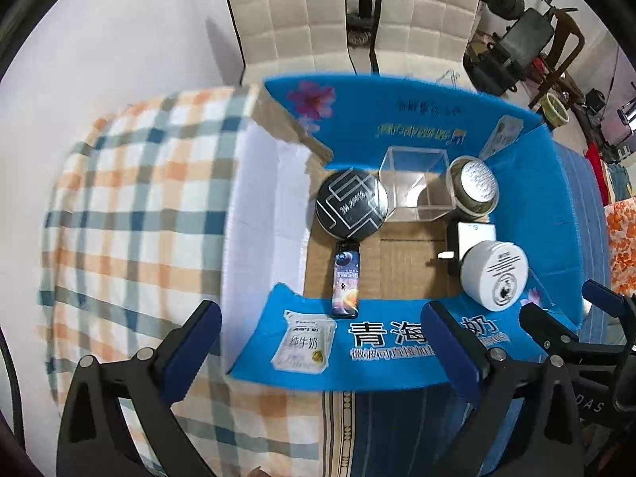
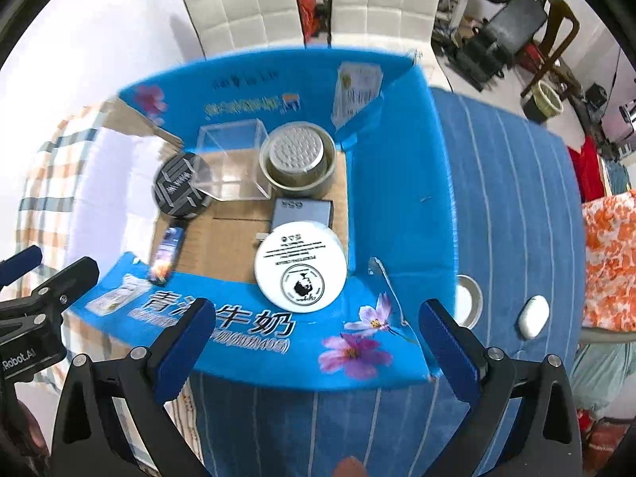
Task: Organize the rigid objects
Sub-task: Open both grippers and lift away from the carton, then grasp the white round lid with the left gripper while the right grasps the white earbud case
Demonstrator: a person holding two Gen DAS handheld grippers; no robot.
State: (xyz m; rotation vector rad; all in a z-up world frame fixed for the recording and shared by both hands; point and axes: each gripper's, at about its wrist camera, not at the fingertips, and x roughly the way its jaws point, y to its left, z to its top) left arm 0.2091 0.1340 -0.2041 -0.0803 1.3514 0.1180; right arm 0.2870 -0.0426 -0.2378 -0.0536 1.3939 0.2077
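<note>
Two black hand-held grippers, left gripper [image 1: 318, 351] and right gripper [image 2: 318, 348], each built of triangular cut-out arms with round silver pins at the joints. Dark blue ribbed pads [image 1: 190, 351] lining the finger tips. White lettering "Robot.AI" at the left edge of the right wrist view, and pale letters "DAS" at lower right of the left wrist view.

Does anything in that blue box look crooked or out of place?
Mostly tidy. The clear plastic cube lies tipped, its open side facing forward rather than up. The slim printed lighter-shaped item leans against the box's near flap. Outside the box, a small white oval object sits on the striped cloth.
</note>
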